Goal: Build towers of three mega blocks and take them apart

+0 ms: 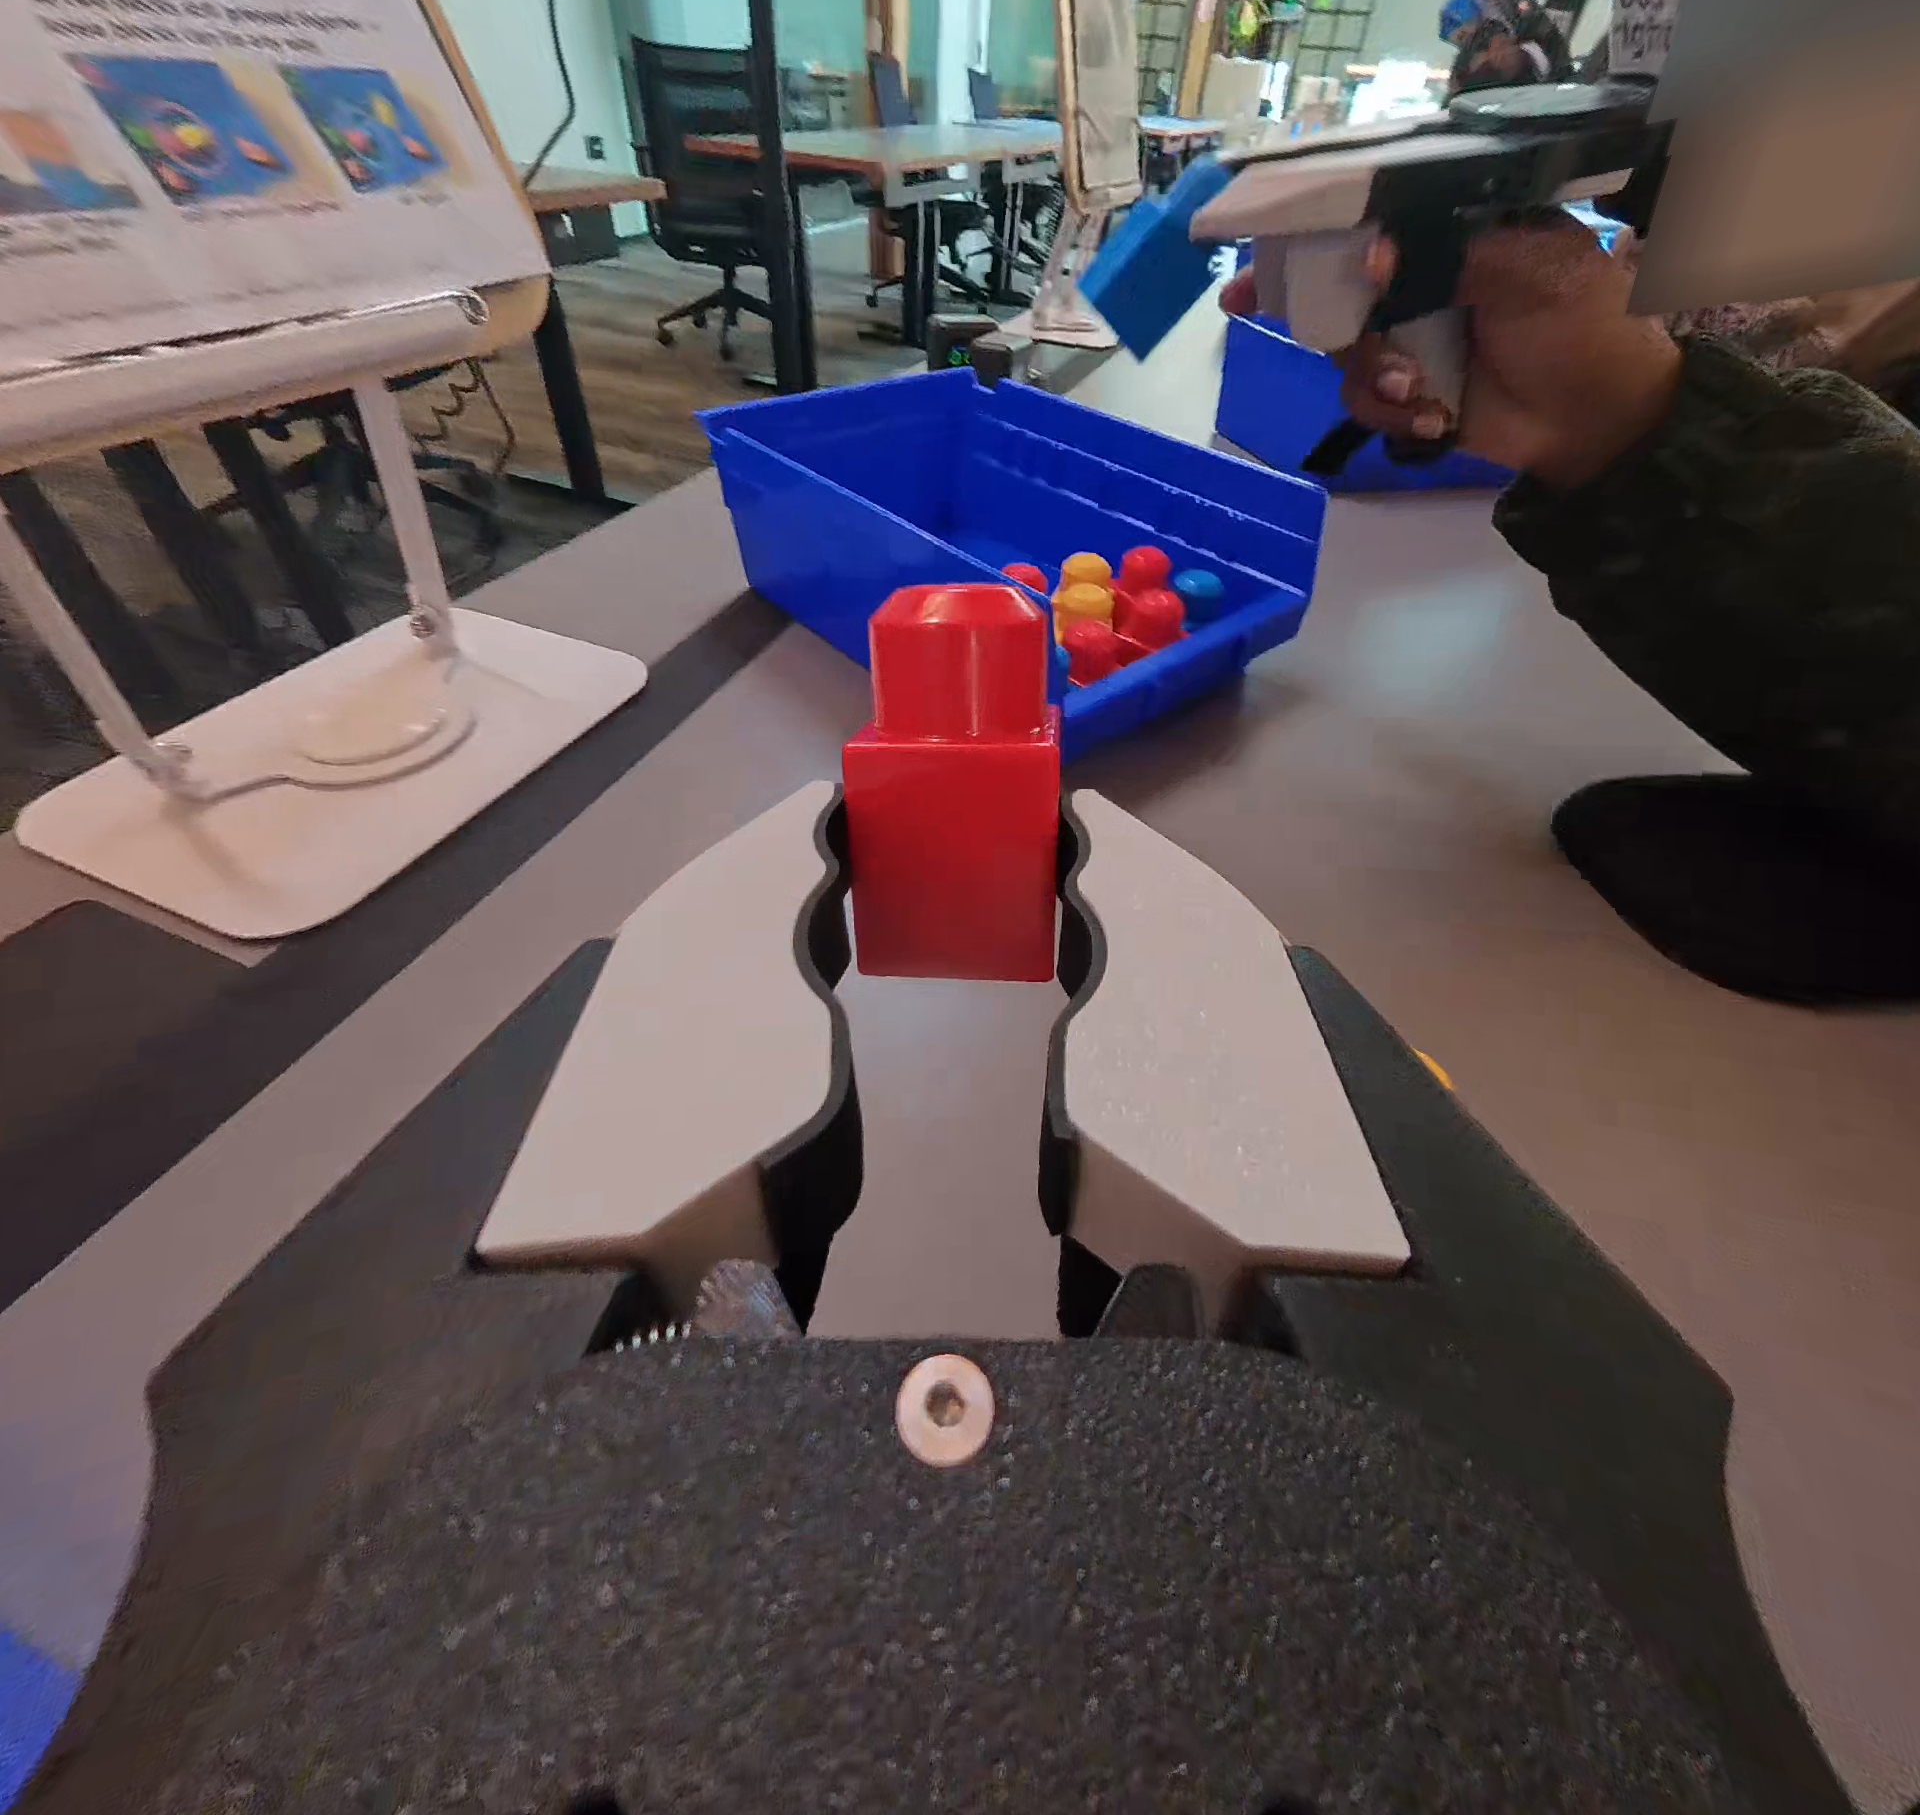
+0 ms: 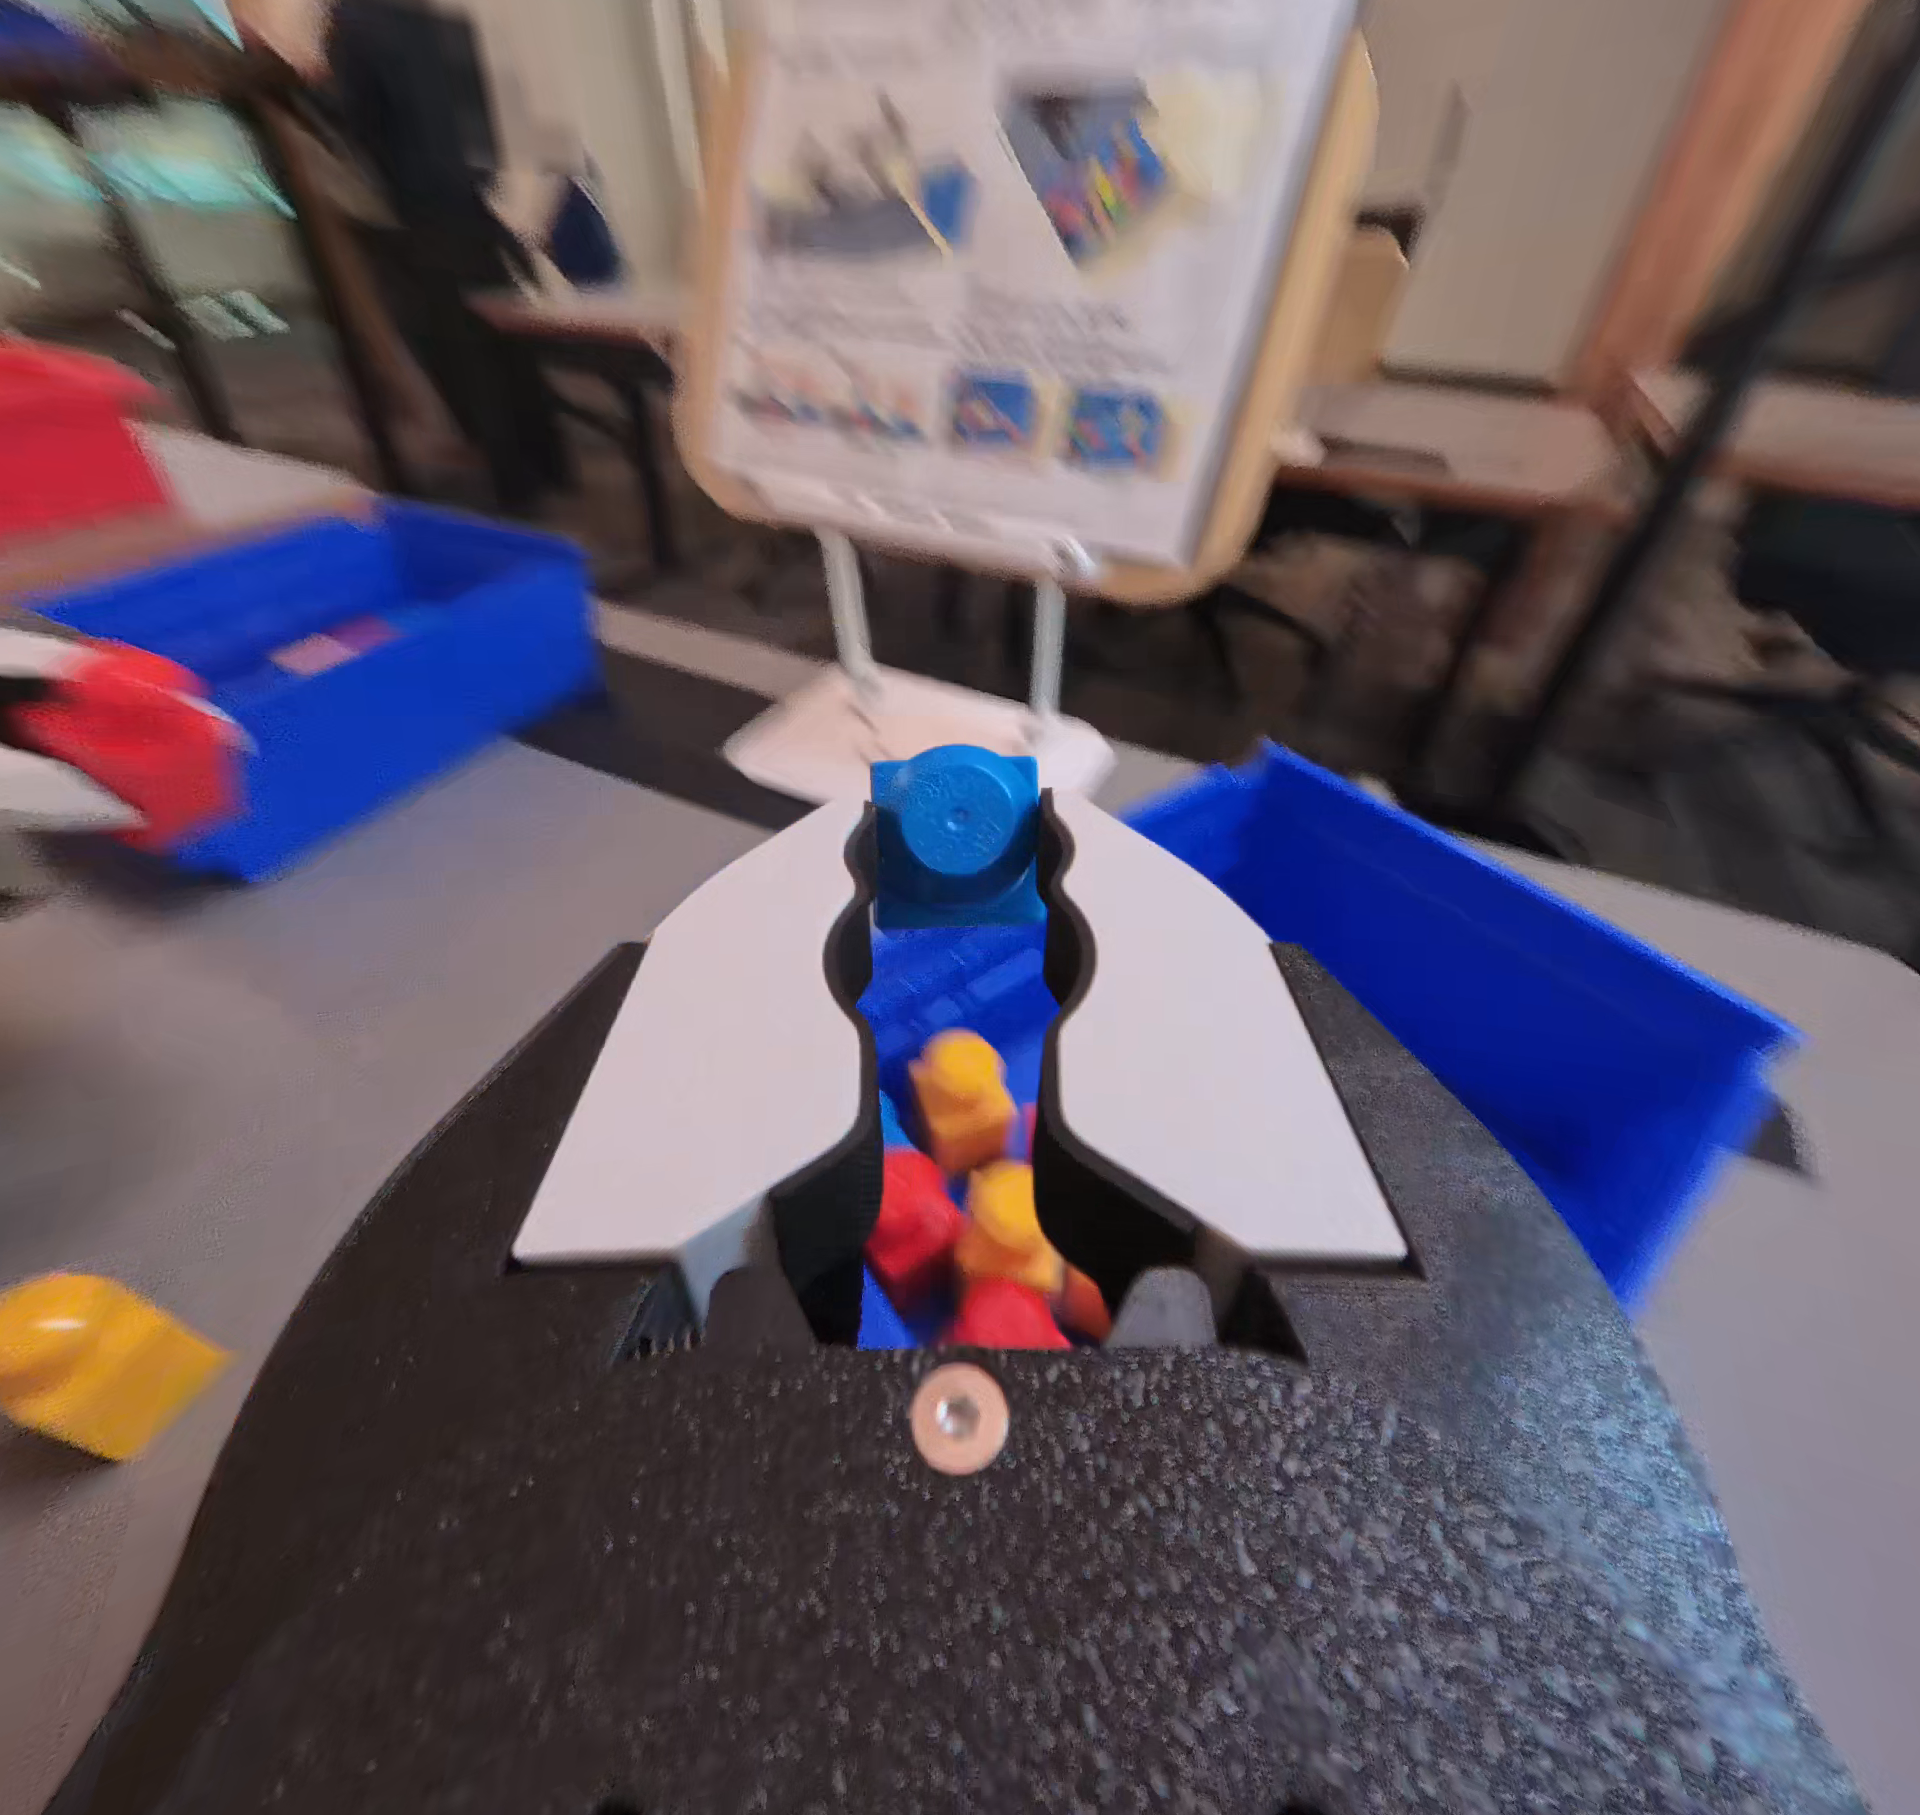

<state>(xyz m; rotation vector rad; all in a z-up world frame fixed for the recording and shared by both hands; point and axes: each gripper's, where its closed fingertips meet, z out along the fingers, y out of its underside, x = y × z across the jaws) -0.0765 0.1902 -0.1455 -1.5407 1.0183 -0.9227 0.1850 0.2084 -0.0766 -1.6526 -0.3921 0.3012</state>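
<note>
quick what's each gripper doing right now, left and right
Left gripper: jaws closed on a red block, held upright above the table.
Right gripper: jaws closed on a blue block, over the blue bin.

The near block (image 1: 951, 799) was red, the far block (image 2: 954, 846) blue; bin (image 1: 831, 529) blue; table (image 1: 1351, 830) grey; fingers (image 1: 707, 1017) pale grey.
</note>
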